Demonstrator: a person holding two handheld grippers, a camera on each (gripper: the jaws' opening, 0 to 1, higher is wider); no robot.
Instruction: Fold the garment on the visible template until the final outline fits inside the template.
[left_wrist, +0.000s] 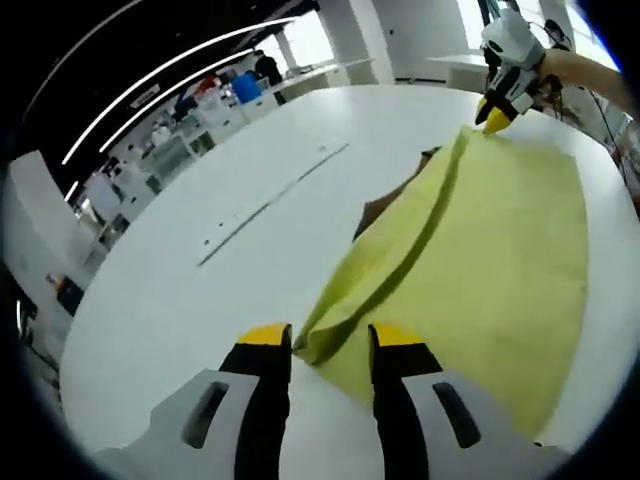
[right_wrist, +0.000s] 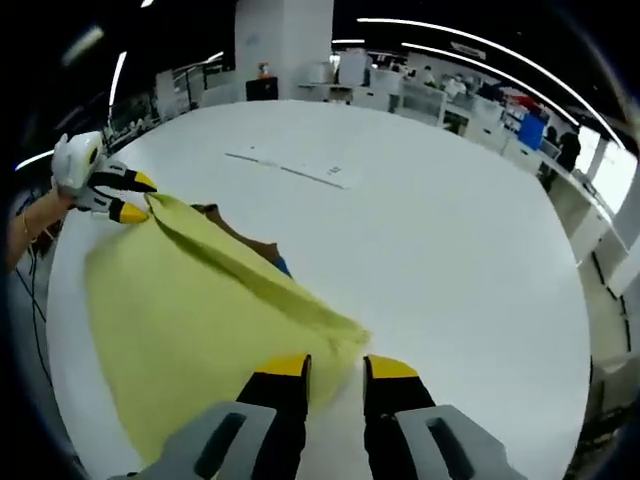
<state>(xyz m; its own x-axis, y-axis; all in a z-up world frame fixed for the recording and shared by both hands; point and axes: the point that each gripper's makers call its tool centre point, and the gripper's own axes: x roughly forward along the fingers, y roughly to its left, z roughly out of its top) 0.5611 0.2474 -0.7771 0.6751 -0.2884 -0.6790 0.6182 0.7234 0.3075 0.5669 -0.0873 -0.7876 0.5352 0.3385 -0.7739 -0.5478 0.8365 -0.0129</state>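
A yellow garment (left_wrist: 490, 250) lies spread on the white round table (left_wrist: 180, 300), with one edge folded over in a long ridge. That ridge runs between my two grippers. In the left gripper view, my left gripper (left_wrist: 330, 337) stands open with one corner of the garment between its yellow tips. In the right gripper view, my right gripper (right_wrist: 337, 367) is open too, with the other corner of the garment (right_wrist: 200, 320) lying between its tips. The right gripper (left_wrist: 497, 112) sits at the far corner in the left gripper view, and the left gripper (right_wrist: 133, 197) likewise in the right gripper view. A dark brown patch (left_wrist: 375, 212) shows under the fold.
A thin pale strip with marks (left_wrist: 270, 195) lies flat on the table beyond the garment, also the strip (right_wrist: 290, 168) in the right gripper view. The table's edge (right_wrist: 585, 330) curves round to the right. Desks, shelves and people stand far behind.
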